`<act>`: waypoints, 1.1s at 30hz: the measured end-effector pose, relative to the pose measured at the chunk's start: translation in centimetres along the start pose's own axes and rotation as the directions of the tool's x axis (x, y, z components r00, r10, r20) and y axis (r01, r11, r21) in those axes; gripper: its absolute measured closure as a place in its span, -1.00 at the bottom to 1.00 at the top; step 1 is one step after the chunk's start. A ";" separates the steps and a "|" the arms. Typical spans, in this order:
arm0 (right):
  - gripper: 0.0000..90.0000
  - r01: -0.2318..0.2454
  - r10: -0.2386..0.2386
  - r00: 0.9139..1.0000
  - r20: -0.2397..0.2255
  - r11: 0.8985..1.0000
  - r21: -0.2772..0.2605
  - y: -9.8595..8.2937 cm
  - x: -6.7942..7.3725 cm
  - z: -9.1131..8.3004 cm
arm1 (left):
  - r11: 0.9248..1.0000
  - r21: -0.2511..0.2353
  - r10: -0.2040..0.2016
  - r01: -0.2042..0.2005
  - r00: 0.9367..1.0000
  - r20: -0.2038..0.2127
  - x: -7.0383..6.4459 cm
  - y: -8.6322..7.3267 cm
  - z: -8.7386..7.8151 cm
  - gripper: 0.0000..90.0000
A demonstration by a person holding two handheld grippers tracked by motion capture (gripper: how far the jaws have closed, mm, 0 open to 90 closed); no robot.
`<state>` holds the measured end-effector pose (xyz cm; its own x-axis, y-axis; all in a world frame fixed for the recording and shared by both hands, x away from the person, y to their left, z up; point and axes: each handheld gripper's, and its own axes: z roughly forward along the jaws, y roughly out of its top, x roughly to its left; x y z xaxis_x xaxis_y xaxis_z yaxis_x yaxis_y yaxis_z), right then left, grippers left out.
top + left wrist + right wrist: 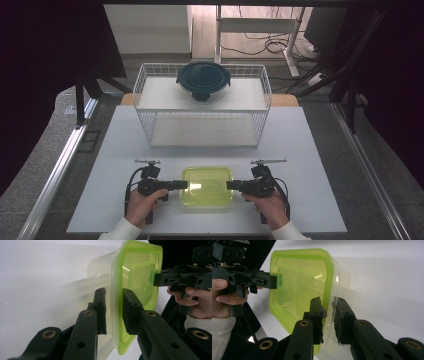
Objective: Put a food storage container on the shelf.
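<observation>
A clear rectangular container with a translucent green lid [206, 186] sits near the front edge of the white table [300, 150]. My left gripper [186, 184] comes in from its left side and my right gripper [229, 185] from its right. In the left gripper view the two black jaws [113, 293] are closed over the lid's rim [137, 272], one jaw on the lid and one under it. The right gripper view shows the same hold [328, 301] on the opposite rim [297, 282], with the other gripper's tip [278, 281] on the far edge.
A white wire rack [202, 107] with two shelves stands behind the container, mid-table. A round glass bowl with a dark lid [203, 80] rests on its top shelf. Metal rails run along both sides of the table.
</observation>
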<state>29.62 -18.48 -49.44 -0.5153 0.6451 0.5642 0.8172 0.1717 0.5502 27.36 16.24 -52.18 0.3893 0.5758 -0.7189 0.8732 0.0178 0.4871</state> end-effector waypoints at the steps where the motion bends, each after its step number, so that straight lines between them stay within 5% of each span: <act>1: 0.72 0.009 -0.009 1.000 0.001 1.000 -0.005 0.0 0.1 -0.1 | 1.000 -0.002 0.004 -0.004 1.000 0.001 -0.1 0.0 -0.1 0.69; 33: 0.72 0.120 -0.120 0.993 0.014 0.990 -0.074 1.3 2.5 -1.8 | 0.995 -0.068 0.065 -0.066 0.998 -0.011 -2.2 0.9 -2.0 0.70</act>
<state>28.90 -18.02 -46.20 -0.6058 0.6302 0.4856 0.7280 0.1929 0.6579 26.69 16.63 -49.12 0.4422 0.5849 -0.6800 0.8235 0.0357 0.5662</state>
